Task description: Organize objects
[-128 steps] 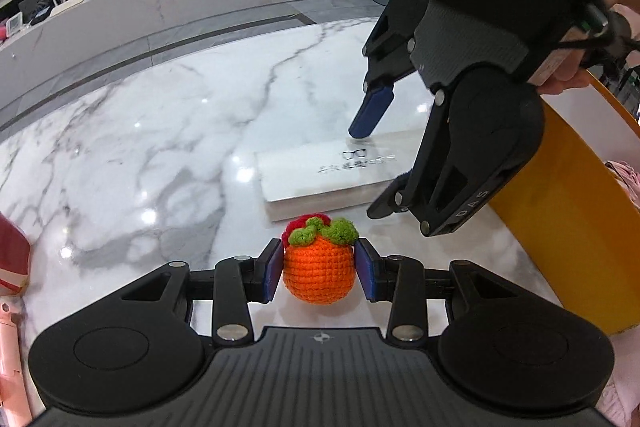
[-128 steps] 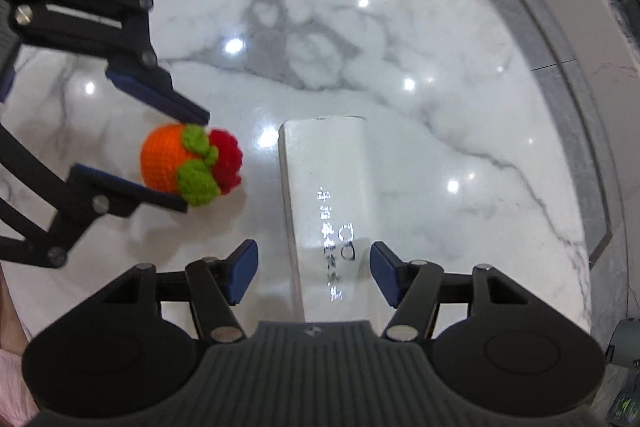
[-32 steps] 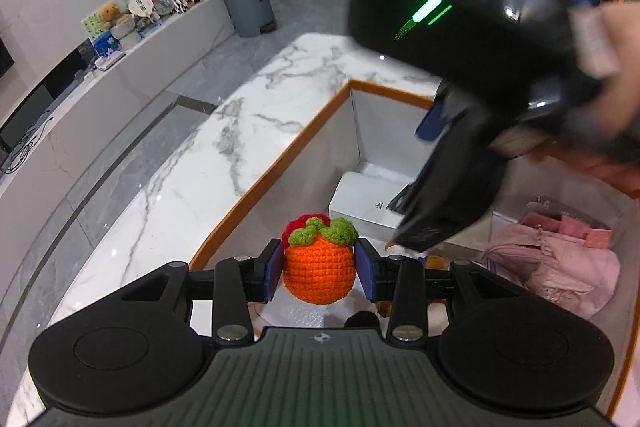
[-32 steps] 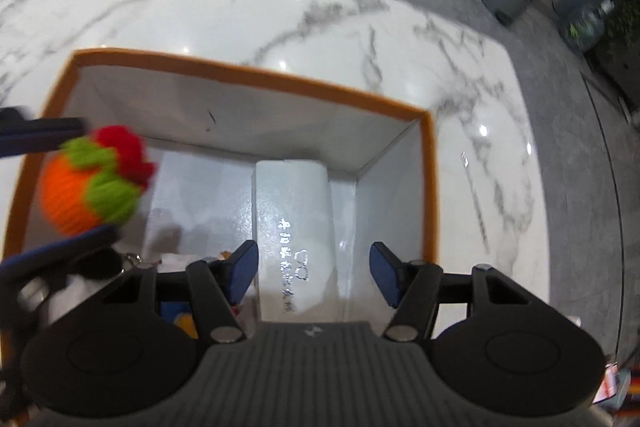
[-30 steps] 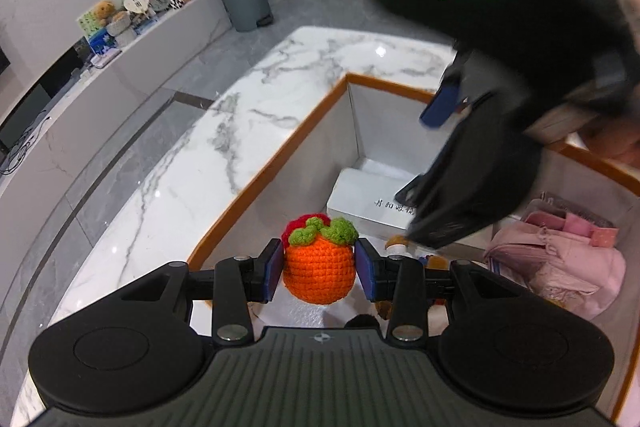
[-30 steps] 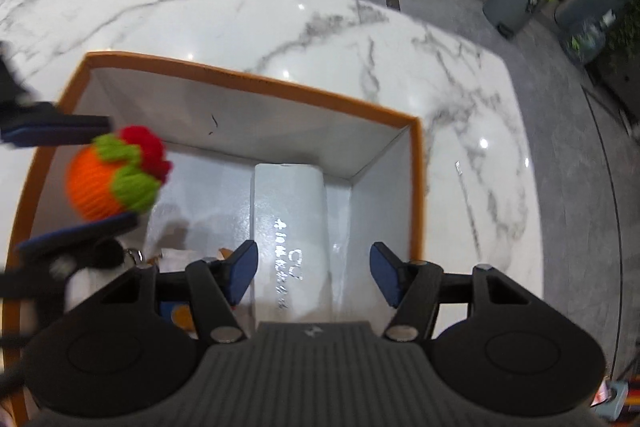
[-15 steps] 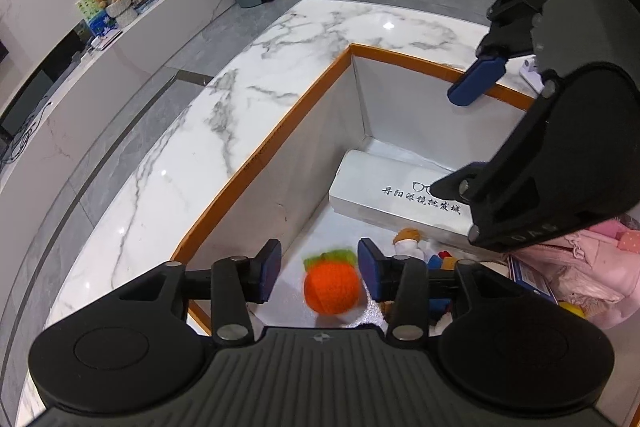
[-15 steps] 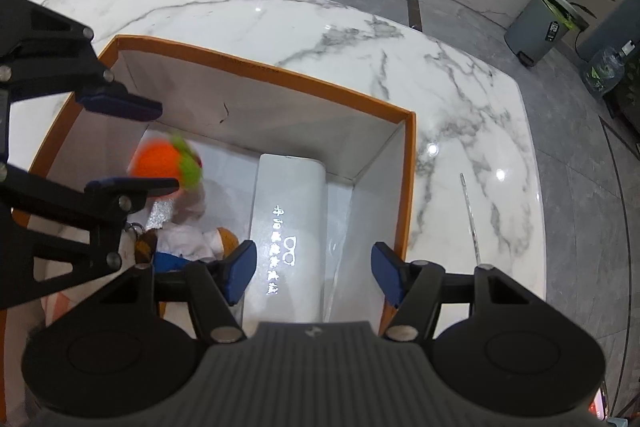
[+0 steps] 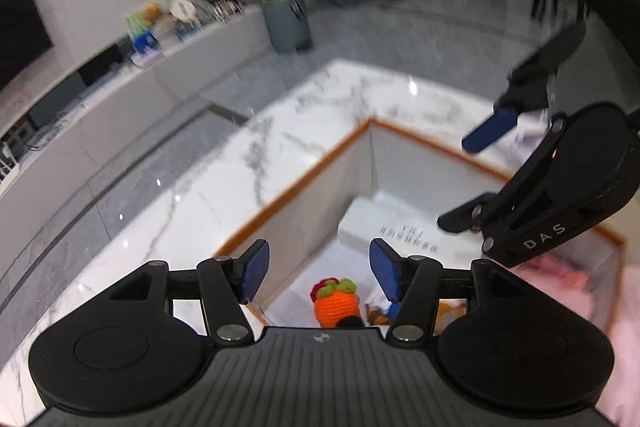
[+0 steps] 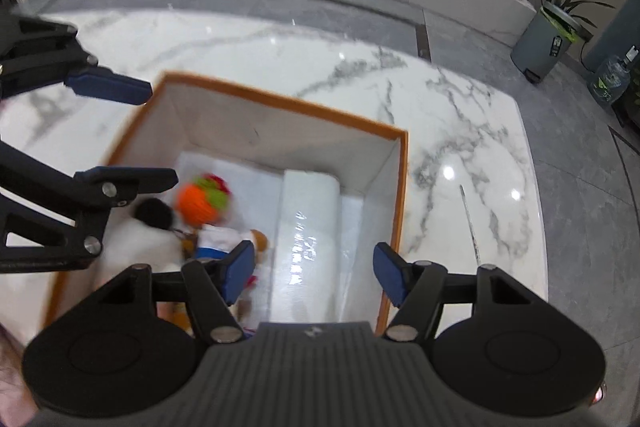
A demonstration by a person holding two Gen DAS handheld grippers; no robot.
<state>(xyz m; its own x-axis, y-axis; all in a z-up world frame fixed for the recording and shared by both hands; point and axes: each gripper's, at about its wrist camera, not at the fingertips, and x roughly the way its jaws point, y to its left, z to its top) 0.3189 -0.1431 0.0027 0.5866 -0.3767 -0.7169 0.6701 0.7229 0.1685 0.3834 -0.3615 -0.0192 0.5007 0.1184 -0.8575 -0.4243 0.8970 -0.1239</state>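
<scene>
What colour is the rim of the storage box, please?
The box rim is orange, with white walls inside; the right wrist view shows it best.

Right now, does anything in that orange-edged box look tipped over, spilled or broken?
Nothing looks spilled or broken. The knitted orange toy lies on its side in the box, leaves pointing sideways, beside a small doll and the white case. The view is blurred, so fine damage would not show.
</scene>
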